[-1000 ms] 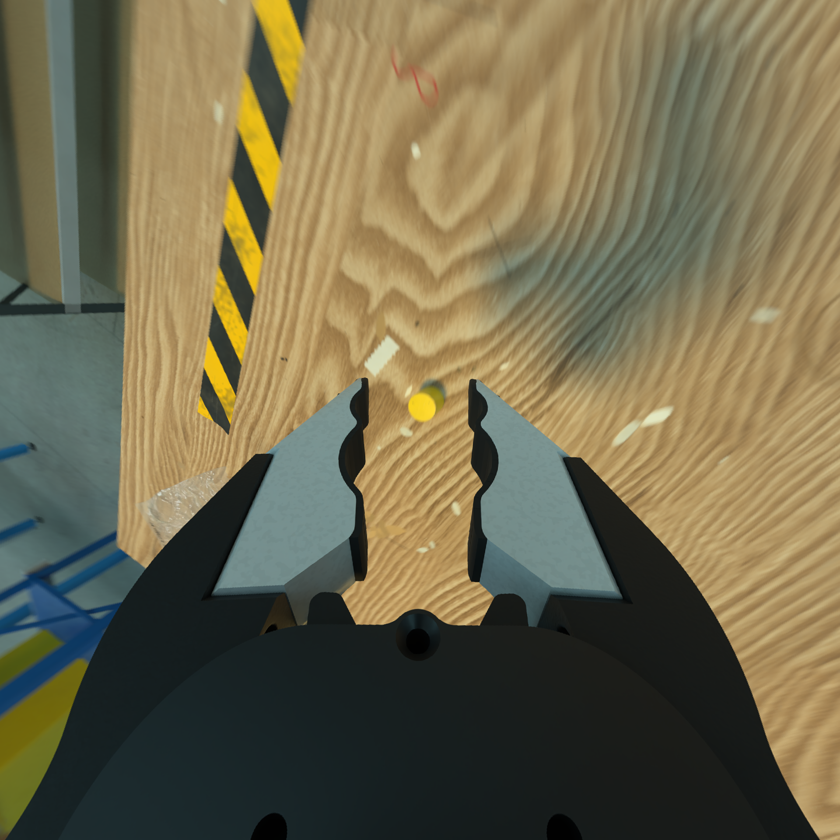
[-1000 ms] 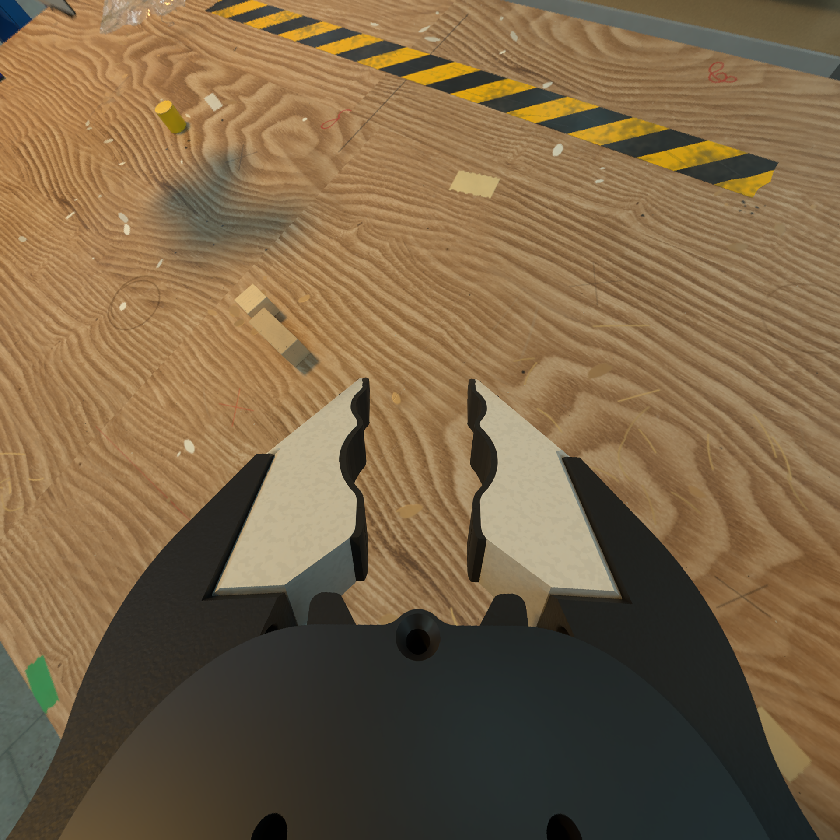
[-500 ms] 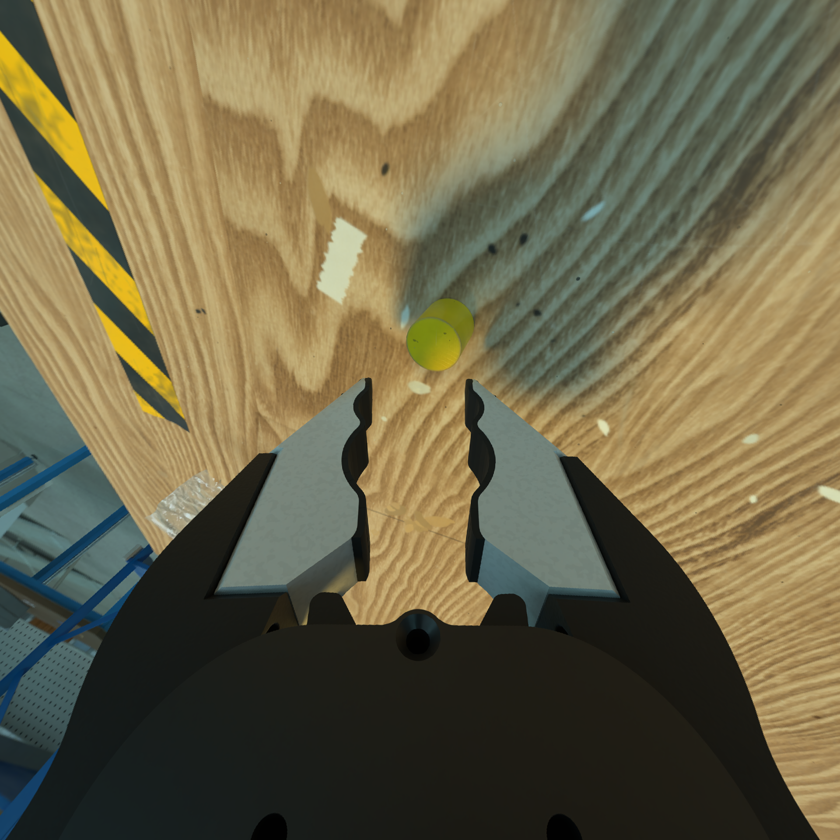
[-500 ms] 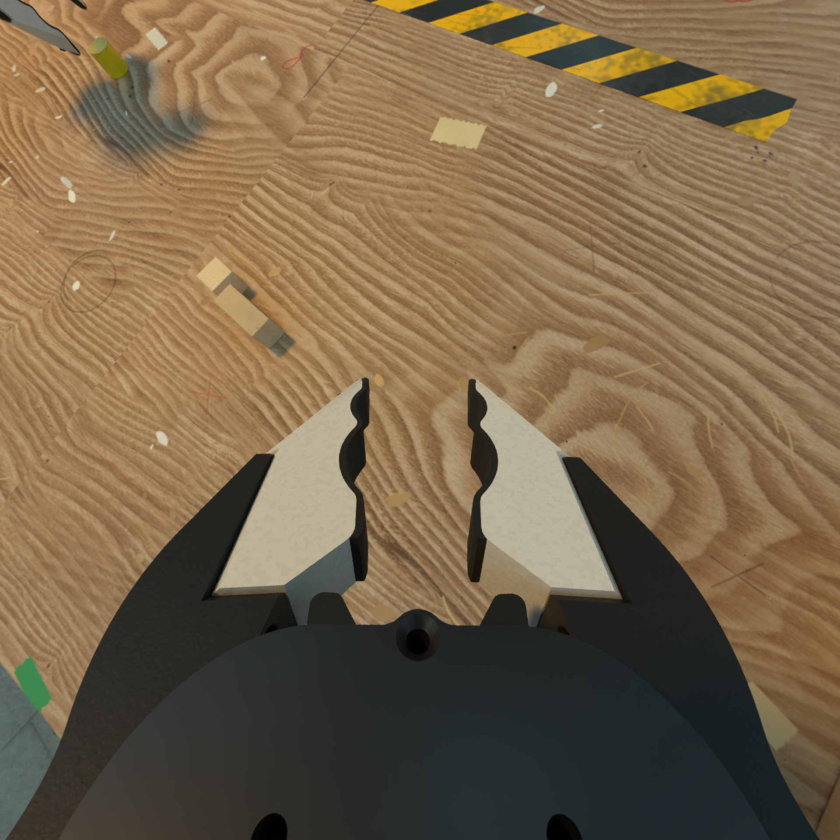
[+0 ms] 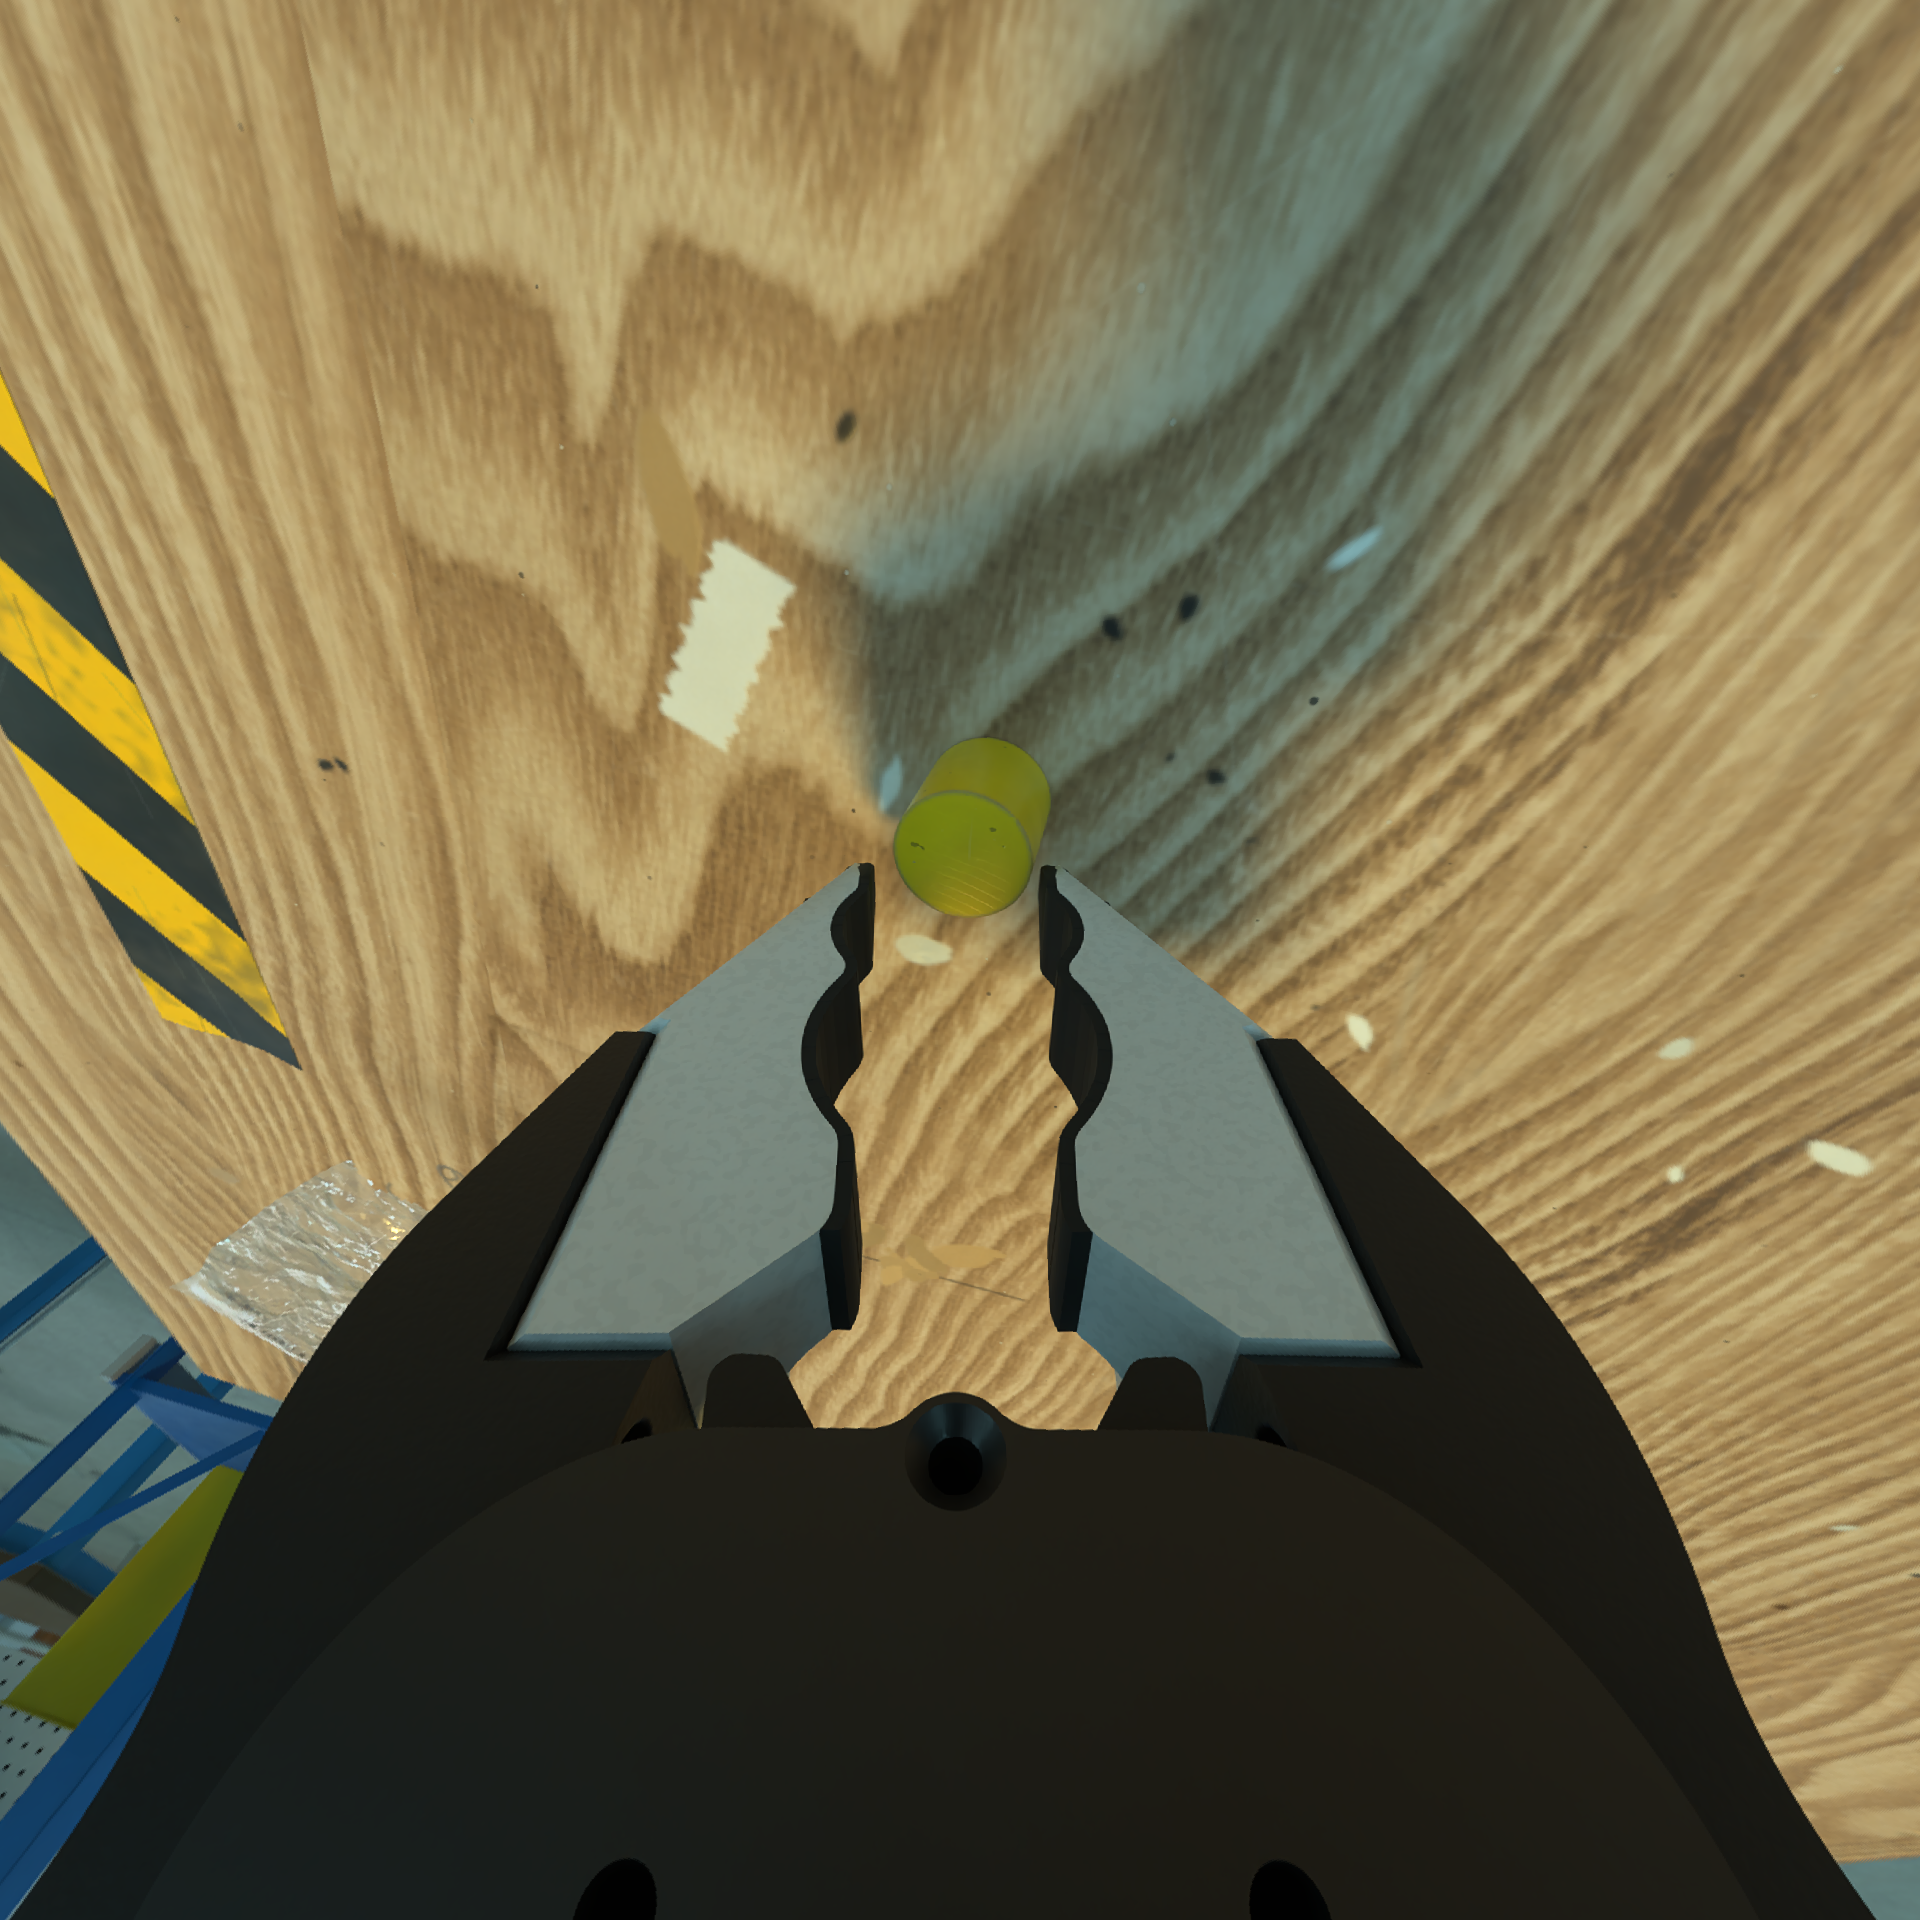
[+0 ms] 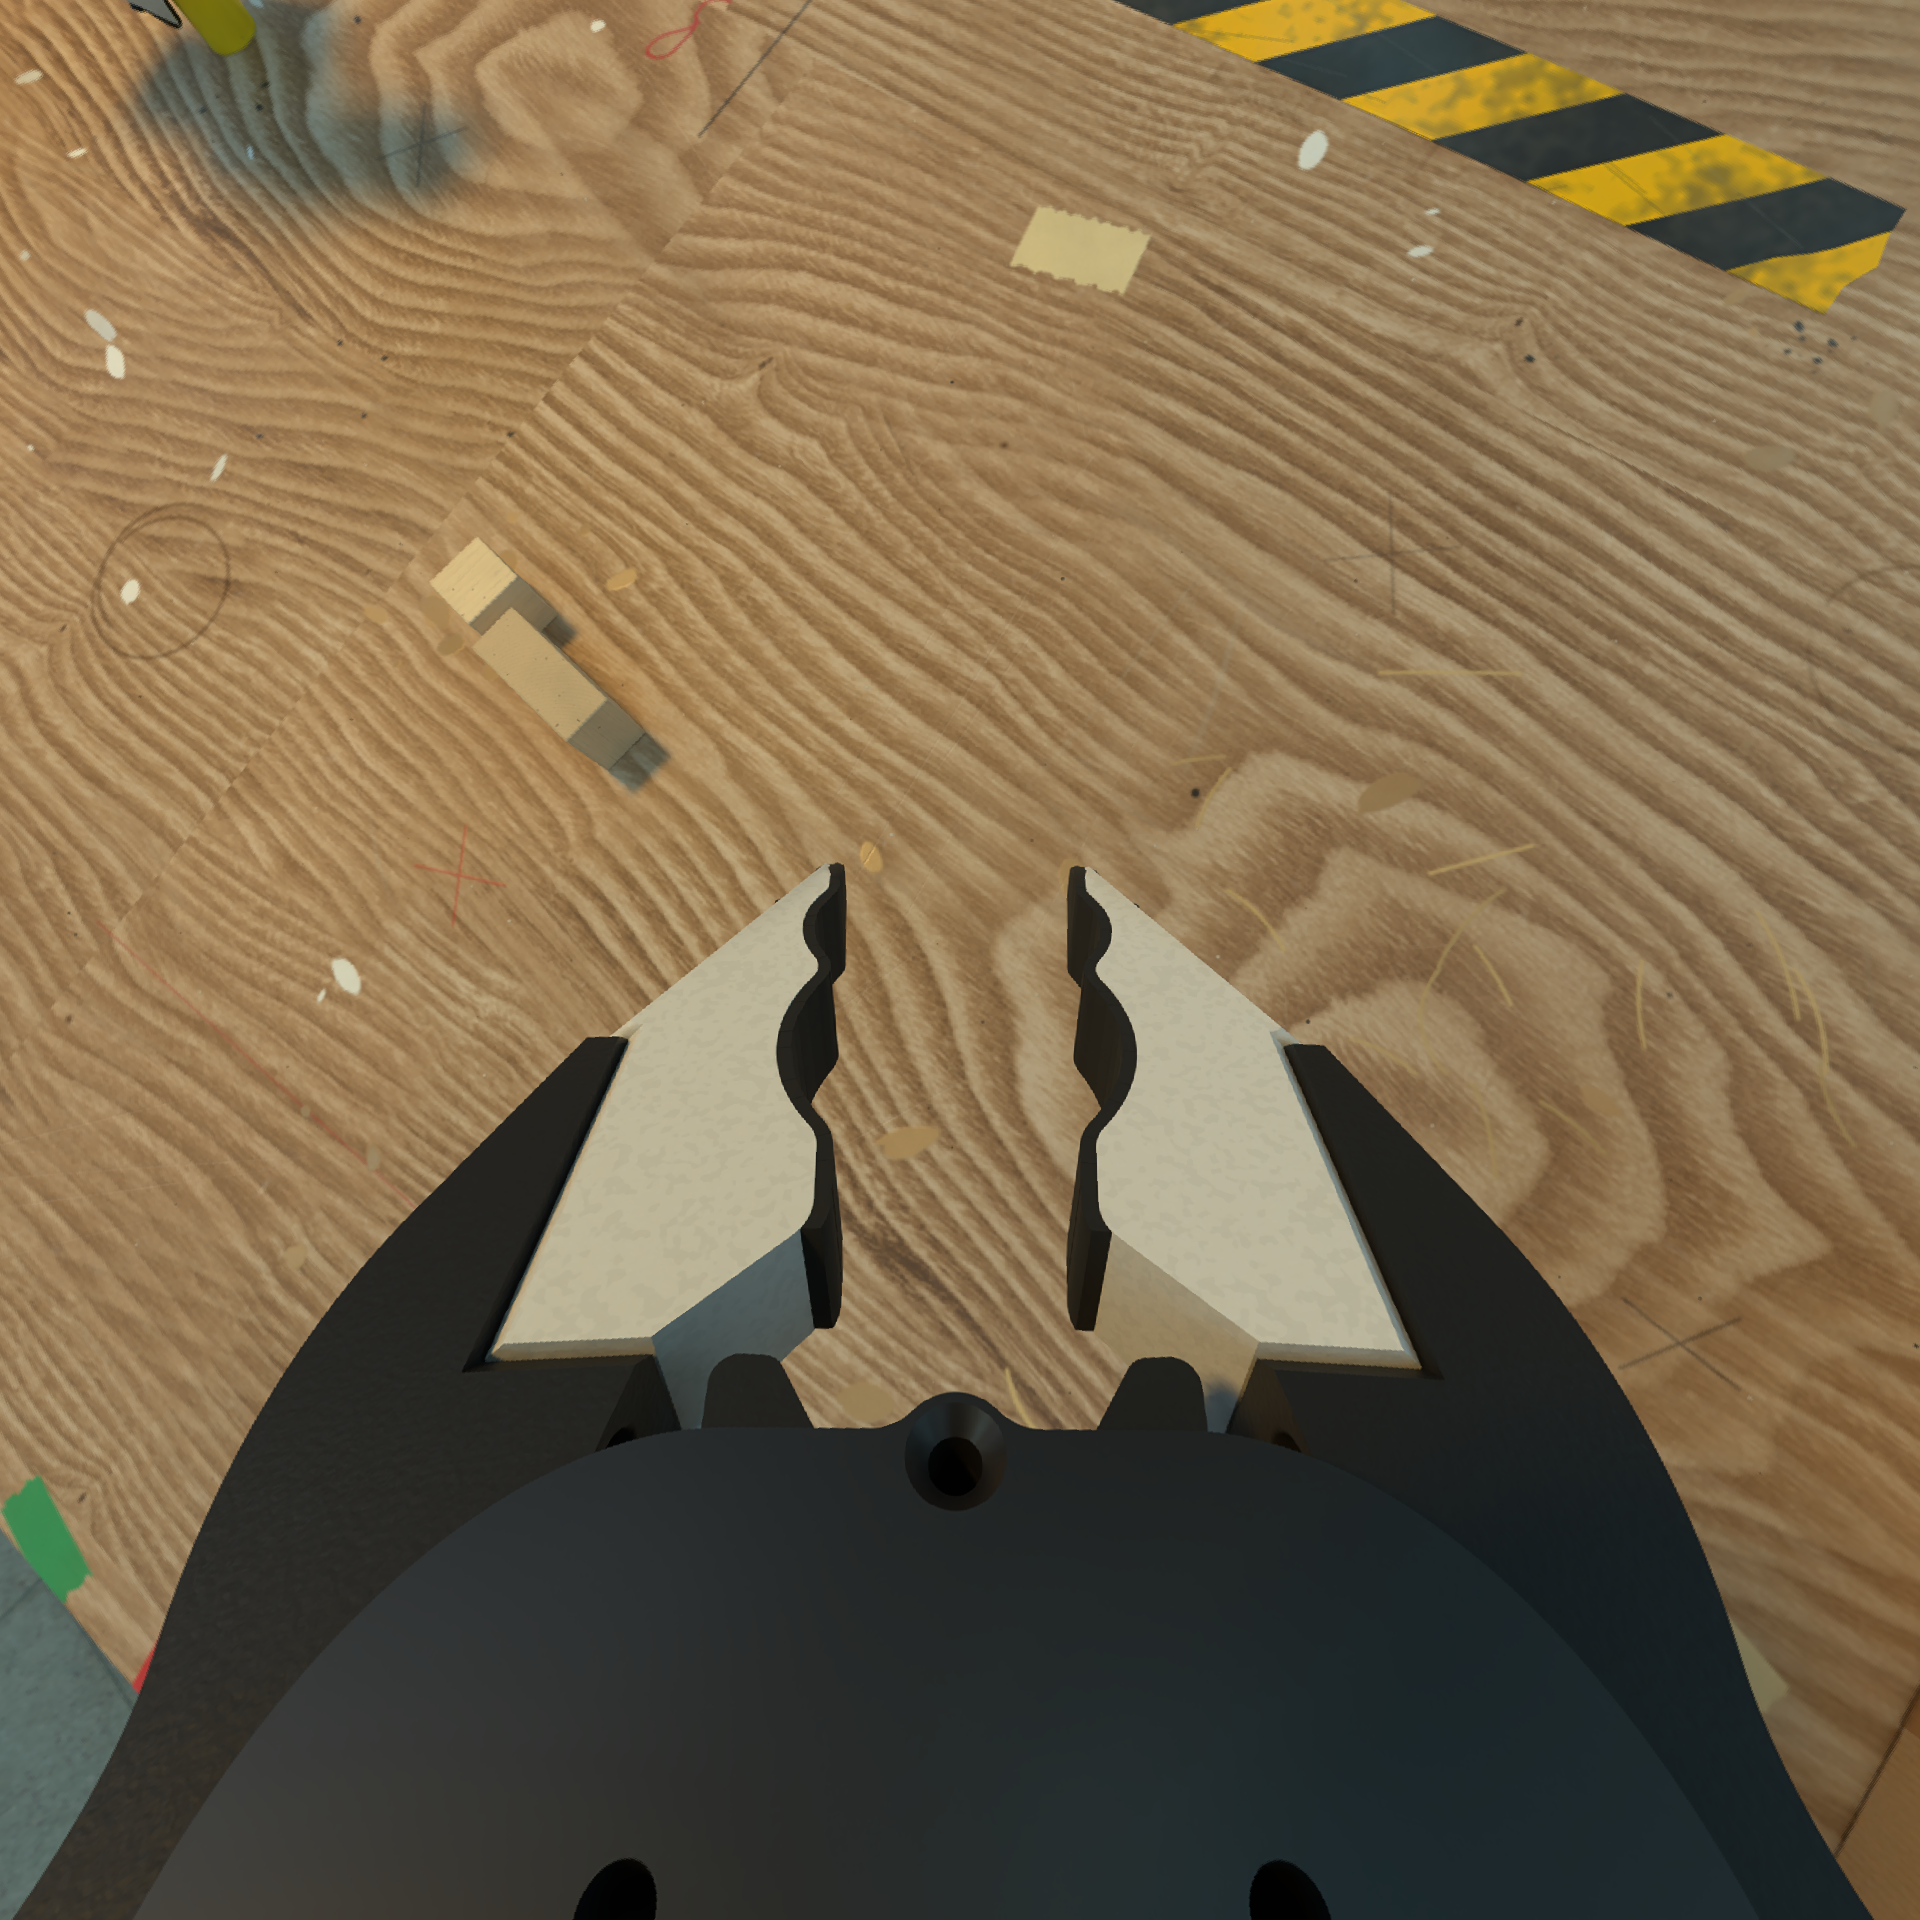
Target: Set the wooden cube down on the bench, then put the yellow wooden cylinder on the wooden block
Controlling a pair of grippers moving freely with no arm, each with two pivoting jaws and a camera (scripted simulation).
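Note:
The yellow cylinder (image 5: 971, 831) lies on its side on the wooden bench (image 5: 1455, 935), its round end facing me. My left gripper (image 5: 956, 883) is open, with the cylinder just beyond its fingertips and lined up with the gap. In the right wrist view the cylinder (image 6: 223, 21) shows at the top left edge. The small wooden cube (image 6: 473, 582) rests on the bench against the far end of the longer wooden block (image 6: 551, 681). My right gripper (image 6: 956, 883) is open and empty, above the bench, to the right of the block.
Black-and-yellow hazard tape (image 5: 104, 779) (image 6: 1558, 135) runs along the bench. A pale paper scrap (image 5: 727, 655) lies near the cylinder, another scrap (image 6: 1081, 249) mid-bench. Crumpled foil (image 5: 301, 1247) sits at the bench edge, with a blue rack (image 5: 104, 1455) beyond it. Green tape (image 6: 42, 1538) marks the near corner.
My left gripper has moved in on the yellow cylinder, which now sits right at its fingertips, and its fingers have narrowed a little. My right gripper has barely moved.

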